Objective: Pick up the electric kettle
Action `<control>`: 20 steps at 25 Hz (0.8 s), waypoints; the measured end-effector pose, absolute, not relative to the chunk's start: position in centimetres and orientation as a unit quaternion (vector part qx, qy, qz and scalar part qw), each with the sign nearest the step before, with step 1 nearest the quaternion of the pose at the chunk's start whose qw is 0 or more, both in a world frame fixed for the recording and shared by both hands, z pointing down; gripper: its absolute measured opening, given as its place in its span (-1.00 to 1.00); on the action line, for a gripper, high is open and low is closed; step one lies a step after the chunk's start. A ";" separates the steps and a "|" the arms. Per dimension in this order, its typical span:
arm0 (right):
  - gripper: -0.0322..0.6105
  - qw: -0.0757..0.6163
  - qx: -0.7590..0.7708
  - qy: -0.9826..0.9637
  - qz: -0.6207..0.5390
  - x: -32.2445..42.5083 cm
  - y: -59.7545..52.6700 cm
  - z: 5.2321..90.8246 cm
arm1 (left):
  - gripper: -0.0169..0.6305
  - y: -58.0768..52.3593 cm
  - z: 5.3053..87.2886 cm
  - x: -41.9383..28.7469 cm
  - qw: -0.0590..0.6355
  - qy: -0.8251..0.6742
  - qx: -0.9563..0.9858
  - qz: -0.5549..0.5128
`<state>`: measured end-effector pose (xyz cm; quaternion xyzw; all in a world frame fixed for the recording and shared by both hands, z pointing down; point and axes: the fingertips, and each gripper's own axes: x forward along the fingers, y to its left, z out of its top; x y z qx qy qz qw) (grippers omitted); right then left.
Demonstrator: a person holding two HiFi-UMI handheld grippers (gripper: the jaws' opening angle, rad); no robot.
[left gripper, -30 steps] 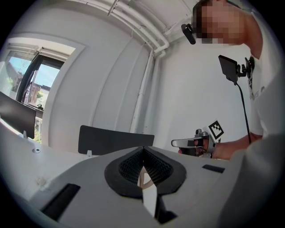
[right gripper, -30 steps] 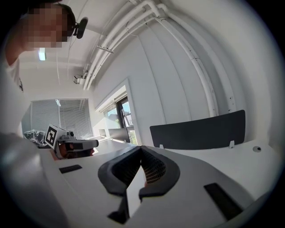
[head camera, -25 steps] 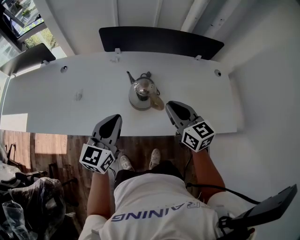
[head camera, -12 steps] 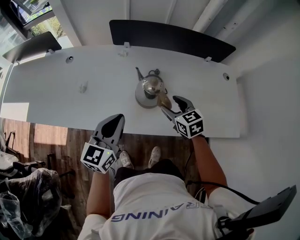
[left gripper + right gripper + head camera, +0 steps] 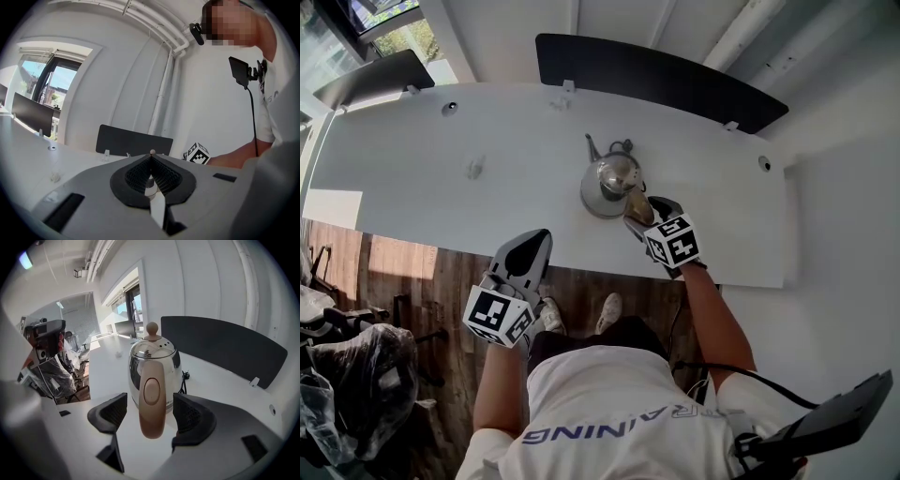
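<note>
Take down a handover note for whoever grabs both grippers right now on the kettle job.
Left gripper: shut, empty, held by the near edge of the desk.
Right gripper: jaws have just been opening and are now wide; they straddle the tan handle without pressing on it.
Electric kettle: upright on the white desk.
Done: approach and line-up on the handle.
Left: close on the handle, then lift.

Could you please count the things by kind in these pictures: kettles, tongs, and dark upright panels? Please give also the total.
Kettle: 1
Tongs: 2, the left tongs and the right tongs
Dark panels: 2, the long panel and the left panel
Total: 5
</note>
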<state>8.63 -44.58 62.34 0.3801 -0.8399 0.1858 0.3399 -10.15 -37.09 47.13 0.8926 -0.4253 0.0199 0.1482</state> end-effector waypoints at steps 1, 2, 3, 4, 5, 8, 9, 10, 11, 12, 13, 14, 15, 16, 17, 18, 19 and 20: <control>0.01 0.348 0.377 -0.838 0.187 8.5 -44.8 62.6 | -0.91 -37.2 47.2 -10.4 0.149 -0.428 0.891 0.019; 0.01 0.355 0.375 -0.836 0.188 8.4 -44.9 62.9 | -0.91 -37.3 47.2 -10.5 0.149 -0.430 0.890 0.018; 0.01 0.362 0.372 -0.833 0.192 8.4 -45.1 63.3 | -0.91 -37.3 47.3 -10.6 0.149 -0.432 0.889 0.018; 0.01 0.369 0.369 -0.830 0.197 8.4 -45.2 63.7 | -0.91 -37.4 47.4 -10.7 0.149 -0.434 0.888 0.017; 0.01 0.375 0.367 -0.827 0.202 8.4 -45.2 64.2 | -0.91 -37.4 47.5 -10.8 0.150 -0.436 0.887 0.017; 0.00 0.387 0.366 -0.821 0.206 8.3 -45.4 64.9 | -0.91 -37.6 47.5 -11.2 0.151 -0.440 0.885 0.016; 0.00 0.386 0.367 -0.821 0.207 8.2 -45.5 65.0 | -0.91 -37.6 47.6 -11.3 0.152 -0.441 0.884 0.015; 0.00 0.383 0.369 -0.821 0.209 8.2 -45.6 65.1 | -0.91 -37.6 47.6 -11.4 0.153 -0.442 0.884 0.015; 0.00 0.380 0.371 -0.821 0.211 8.2 -45.7 65.2 | -0.91 -37.7 47.6 -11.4 0.153 -0.442 0.884 0.014; 0.00 0.377 0.372 -0.821 0.213 8.1 -45.8 65.3 | -0.91 -37.7 47.7 -11.5 0.154 -0.443 0.883 0.014; 0.00 0.374 0.374 -0.821 0.215 8.1 -45.8 65.3 | -0.91 -37.7 47.7 -11.5 0.154 -0.443 0.883 0.014; -0.02 0.374 0.375 -0.820 0.215 8.0 -45.8 65.2 | -0.91 -37.8 47.7 -11.6 0.155 -0.443 0.883 0.014; -0.10 0.375 0.378 -0.819 0.213 8.0 -45.9 65.2 | -0.91 -37.9 47.7 -11.7 0.155 -0.443 0.883 0.014; -0.36 0.377 0.381 -0.818 0.210 8.1 -45.9 65.1 | -0.91 -37.9 47.8 -11.8 0.156 -0.444 0.882 0.015; -0.47 0.377 0.384 -0.817 0.208 8.1 -45.9 65.0 | -0.91 -38.0 47.8 -11.8 0.157 -0.444 0.882 0.016; -0.47 0.378 0.384 -0.817 0.207 8.1 -46.0 65.0 | -0.91 -38.0 47.8 -11.8 0.158 -0.443 0.882 0.016; -0.47 0.378 0.384 -0.817 0.207 8.1 -45.9 65.0 | -0.91 -38.1 47.9 -11.8 0.158 -0.443 0.883 0.016; -0.47 0.377 0.384 -0.817 0.206 8.1 -45.9 65.0 | -0.91 -38.1 47.9 -11.8 0.158 -0.442 0.883 0.016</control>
